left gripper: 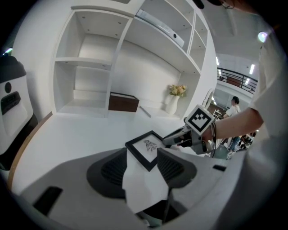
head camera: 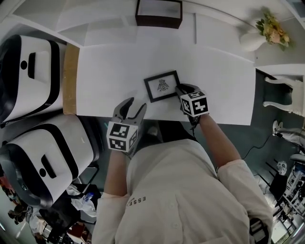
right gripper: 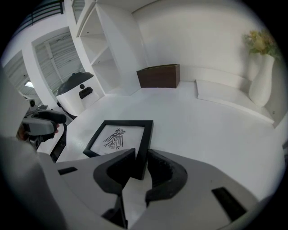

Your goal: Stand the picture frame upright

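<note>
A small black picture frame with a bird drawing lies face up on the white table. My right gripper is at the frame's right edge, and in the right gripper view its jaws are shut on the near corner of the picture frame, one pad on each side of the black border. My left gripper stands open at the table's front edge, a little short of the frame. In the left gripper view the left gripper holds nothing, with the picture frame beyond its tips.
A dark brown box stands at the back of the table and a white vase with flowers at the back right. Two large white machines stand to the left. White shelves rise behind the table.
</note>
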A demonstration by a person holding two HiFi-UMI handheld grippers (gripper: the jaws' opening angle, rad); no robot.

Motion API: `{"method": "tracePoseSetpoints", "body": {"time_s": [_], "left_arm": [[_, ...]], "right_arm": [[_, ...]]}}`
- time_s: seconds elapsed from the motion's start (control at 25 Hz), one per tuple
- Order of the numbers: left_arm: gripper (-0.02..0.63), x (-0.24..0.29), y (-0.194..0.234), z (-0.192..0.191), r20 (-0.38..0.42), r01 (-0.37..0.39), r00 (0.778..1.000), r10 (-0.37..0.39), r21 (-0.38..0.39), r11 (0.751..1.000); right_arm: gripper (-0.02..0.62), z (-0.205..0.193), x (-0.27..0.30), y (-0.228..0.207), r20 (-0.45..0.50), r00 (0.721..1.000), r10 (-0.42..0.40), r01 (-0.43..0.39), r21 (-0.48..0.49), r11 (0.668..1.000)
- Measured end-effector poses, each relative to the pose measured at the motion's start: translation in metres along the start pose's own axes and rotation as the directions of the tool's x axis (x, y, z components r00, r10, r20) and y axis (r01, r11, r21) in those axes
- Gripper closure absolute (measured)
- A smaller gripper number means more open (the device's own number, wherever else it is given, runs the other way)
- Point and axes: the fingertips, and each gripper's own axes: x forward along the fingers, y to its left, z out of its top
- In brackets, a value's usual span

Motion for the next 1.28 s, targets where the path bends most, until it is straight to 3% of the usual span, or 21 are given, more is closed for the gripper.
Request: {"method": "tracePoseSetpoints", "body": {"time_s": [0.8, 1.0, 1.28], "left_arm": [[0.4, -0.054, -0.024, -0.065, -0.066, 0.071, 0.996, -0.067, 0.053, 0.996], [0.4, -0.053, -0.032, -0.068, -0.041, 0.129, 0.991, -0.131, -0.05, 0.99], [0.4, -0.044, -0.046, -0.094, -0.062, 0.205, 0.974, -0.219, -0.182, 0.962]], "right_arm": [[0.5, -0.064, -0.031, 0.043, 0.053, 0.996, -0.073, 0.067, 0.102, 0.993], [0.5, -0.075, -0.038, 0.047, 0.056, 0.995, -0.077, 0.071, 0.109, 0.992], [0.5, -0.092, -0.047, 0.053, 0.054, 0.995, -0.079, 0.073, 0.104, 0.992]]}}
